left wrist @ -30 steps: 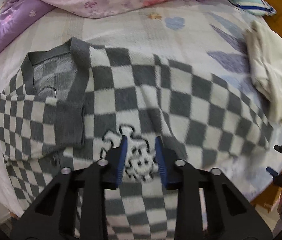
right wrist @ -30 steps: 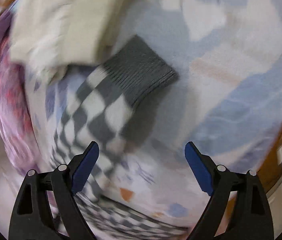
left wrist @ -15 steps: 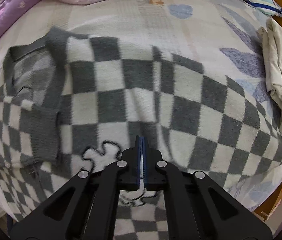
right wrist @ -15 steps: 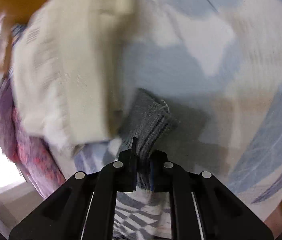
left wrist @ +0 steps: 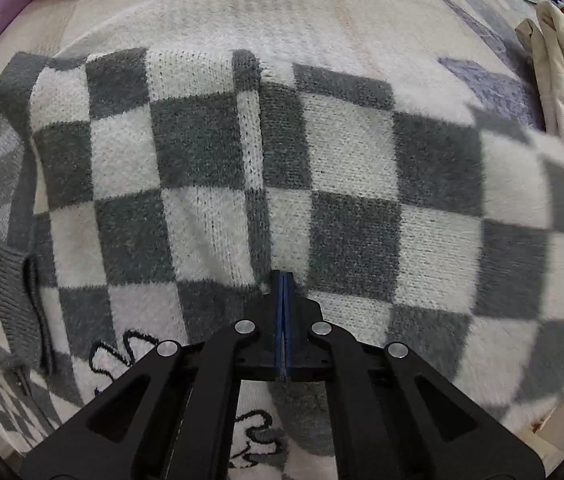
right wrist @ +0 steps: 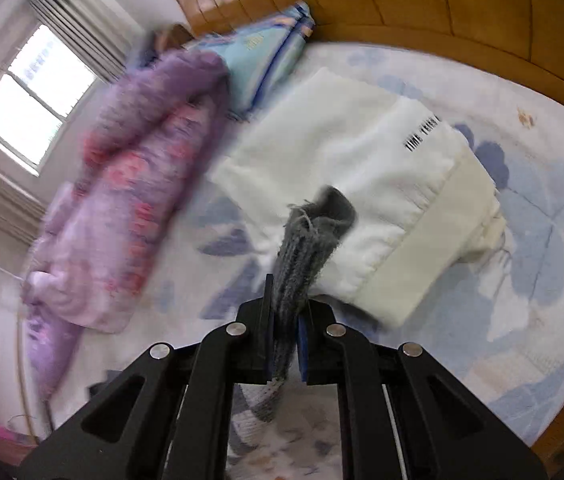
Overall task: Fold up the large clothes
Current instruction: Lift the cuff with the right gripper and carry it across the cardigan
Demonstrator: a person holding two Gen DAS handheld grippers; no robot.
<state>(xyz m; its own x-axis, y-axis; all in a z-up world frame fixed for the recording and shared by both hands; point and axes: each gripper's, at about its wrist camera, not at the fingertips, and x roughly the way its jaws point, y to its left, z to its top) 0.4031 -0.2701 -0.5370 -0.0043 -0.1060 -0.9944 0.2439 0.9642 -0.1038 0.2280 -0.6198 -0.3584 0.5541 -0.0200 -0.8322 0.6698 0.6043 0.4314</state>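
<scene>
Checkered sweater (left wrist: 342, 184) lies spread flat on the bed (left wrist: 282, 12), my left gripper (left wrist: 283, 320) pinched fully together with nothing between the pads, tips down at the knit near the sleeve seam. My right gripper (right wrist: 284, 336) has just clamped on the grey ribbed cuff (right wrist: 310, 240), which now sits above the folded white garment (right wrist: 362, 184). Fuzzy thick knit: soft, floppy, stretchy, some weight, should drape and drag. Best grips are cuff, hem, shoulder seam; the ribbing won't slip.
</scene>
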